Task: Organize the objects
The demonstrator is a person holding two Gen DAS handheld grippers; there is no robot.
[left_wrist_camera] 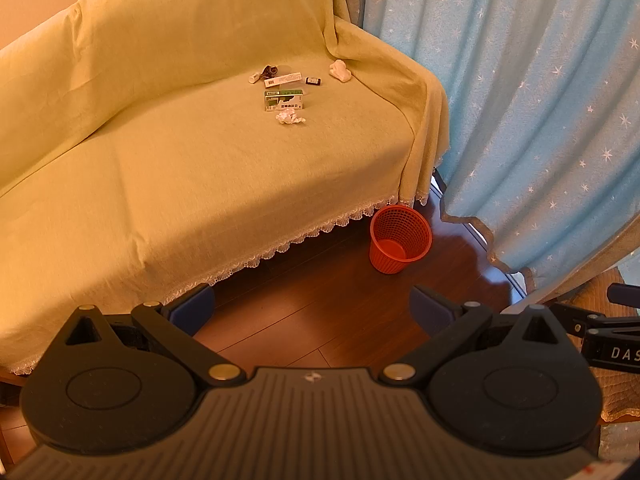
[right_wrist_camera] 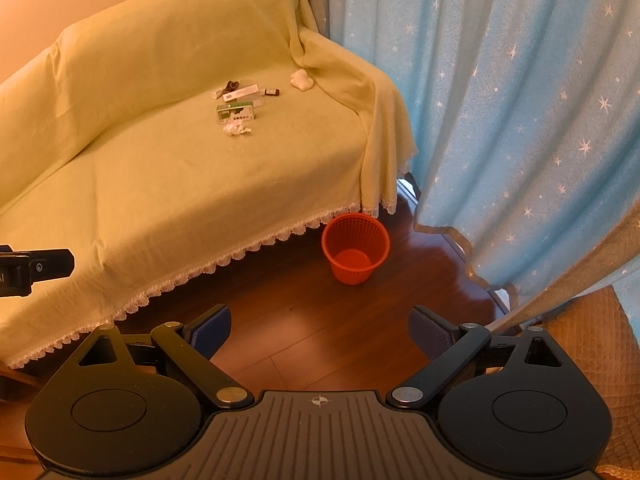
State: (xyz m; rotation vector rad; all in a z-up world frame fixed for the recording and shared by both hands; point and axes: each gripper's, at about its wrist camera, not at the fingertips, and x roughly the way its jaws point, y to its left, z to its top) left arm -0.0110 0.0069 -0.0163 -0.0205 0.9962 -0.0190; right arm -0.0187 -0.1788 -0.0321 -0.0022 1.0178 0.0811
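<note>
Nothing sorted yet, by the look of it. Left gripper (left_wrist_camera: 310, 312) and right gripper (right_wrist_camera: 320, 332): fingers spread wide, both empty, hanging over the wood floor, well short of the sofa (left_wrist_camera: 160, 184).

Clutter sits together on the sofa seat, about 12 o'clock in both views:
- green box (left_wrist_camera: 283, 100)
- crumpled tissue (left_wrist_camera: 290, 118) just beside it
- white tube box (left_wrist_camera: 282, 79)
- small dark bottle (left_wrist_camera: 313, 81)
- white wad (left_wrist_camera: 340, 70) near the armrest

Red basket (right_wrist_camera: 355, 248) is on the floor at the sofa's corner, looks empty. Judgement: every pick is still left, trash probably goes in the basket.
</note>
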